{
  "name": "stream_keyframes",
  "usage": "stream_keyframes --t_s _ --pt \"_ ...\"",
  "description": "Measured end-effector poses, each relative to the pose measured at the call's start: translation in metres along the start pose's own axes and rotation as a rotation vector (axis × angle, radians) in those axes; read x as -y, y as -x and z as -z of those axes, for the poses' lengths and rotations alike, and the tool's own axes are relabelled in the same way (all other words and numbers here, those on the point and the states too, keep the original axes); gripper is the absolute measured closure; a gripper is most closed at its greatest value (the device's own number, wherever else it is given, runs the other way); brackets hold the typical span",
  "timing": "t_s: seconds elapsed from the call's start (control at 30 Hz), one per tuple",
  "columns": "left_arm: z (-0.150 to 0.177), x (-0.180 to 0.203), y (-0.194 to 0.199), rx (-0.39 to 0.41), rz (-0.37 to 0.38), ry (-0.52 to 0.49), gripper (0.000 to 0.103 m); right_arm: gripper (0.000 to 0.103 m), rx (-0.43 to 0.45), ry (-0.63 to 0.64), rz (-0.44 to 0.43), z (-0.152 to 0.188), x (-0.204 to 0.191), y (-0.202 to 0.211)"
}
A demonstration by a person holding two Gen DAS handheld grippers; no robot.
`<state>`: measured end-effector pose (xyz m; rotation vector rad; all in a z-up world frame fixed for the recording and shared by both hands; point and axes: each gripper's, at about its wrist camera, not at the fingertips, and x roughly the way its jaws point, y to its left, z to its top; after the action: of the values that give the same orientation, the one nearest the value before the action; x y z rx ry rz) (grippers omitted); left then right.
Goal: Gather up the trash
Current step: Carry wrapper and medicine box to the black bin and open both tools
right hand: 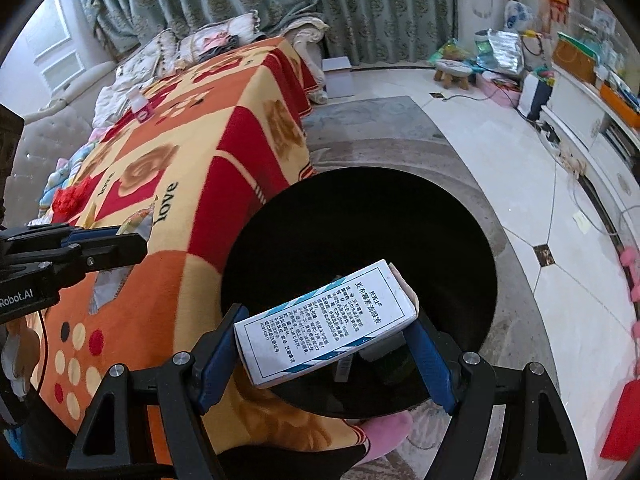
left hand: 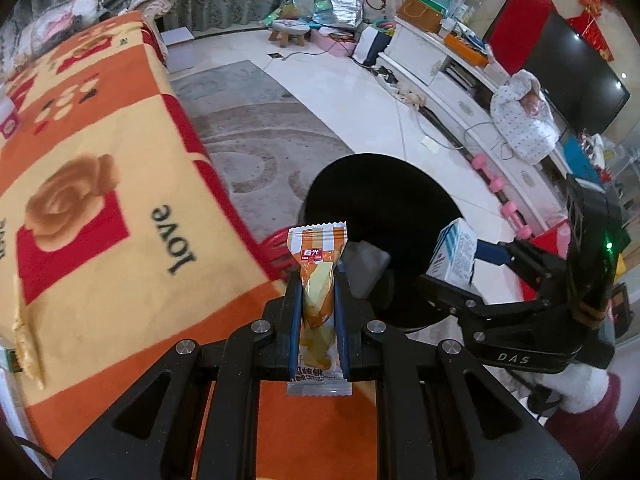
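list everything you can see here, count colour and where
orange-and-white snack wrapper: 1, clamped upright in left hand-held gripper
white printed cardboard box: 1, gripped over the bin mouth
round black trash bin: 1, on floor beside the table
orange, red and cream blanket: 1, covering the table
small white bottle with pink label: 1, far end of blanket
small wooden stool: 1, far floor
black television: 1, on white cabinet
left hand-held gripper: black, blue pads, shut
right hand-held gripper: black, blue pads, holding the box

Orange-striped wrapper [left hand: 320,280], black bin [right hand: 360,240]
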<state>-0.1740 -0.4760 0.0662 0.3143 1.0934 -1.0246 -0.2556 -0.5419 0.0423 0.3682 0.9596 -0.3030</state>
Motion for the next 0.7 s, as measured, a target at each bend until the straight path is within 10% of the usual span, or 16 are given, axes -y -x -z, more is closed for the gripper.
stream_keyframes --t_s 0.7 --pt "-0.024 0.009 -0.027 -0.026 0.101 0.066 0.09 0.026 -0.01 -0.057 0.003 0.003 0.02 -0.01"
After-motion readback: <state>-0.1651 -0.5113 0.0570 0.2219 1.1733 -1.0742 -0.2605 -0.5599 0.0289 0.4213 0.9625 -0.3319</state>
